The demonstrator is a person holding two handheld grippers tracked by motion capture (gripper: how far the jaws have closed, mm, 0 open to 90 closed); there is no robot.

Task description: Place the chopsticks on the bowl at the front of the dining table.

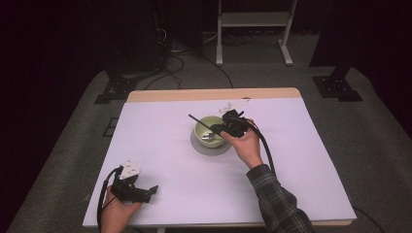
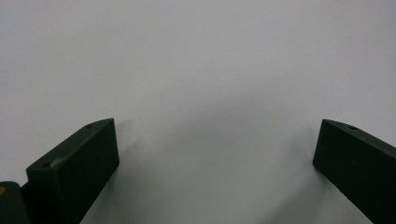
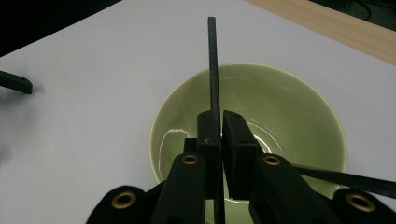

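While right tool (image 3: 219,135) pinches thin black stick (image 3: 213,65) over glossy green bowl (image 3: 299,107), left tool (image 2: 215,149) gapes wide.

Bowl (image 3: 289,102): glazed ceramic by appearance, pale green, glossy, with highlights on the inner wall. Rod (image 3: 213,60): black, matt, square-edged. Right gripper (image 3: 220,128): black matt plastic with brass-coloured inserts. Tabletop (image 1: 160,160): smooth, matt, pale covering; bare light wood strip at the far edge. Sleeve (image 1: 279,204): checked cloth.
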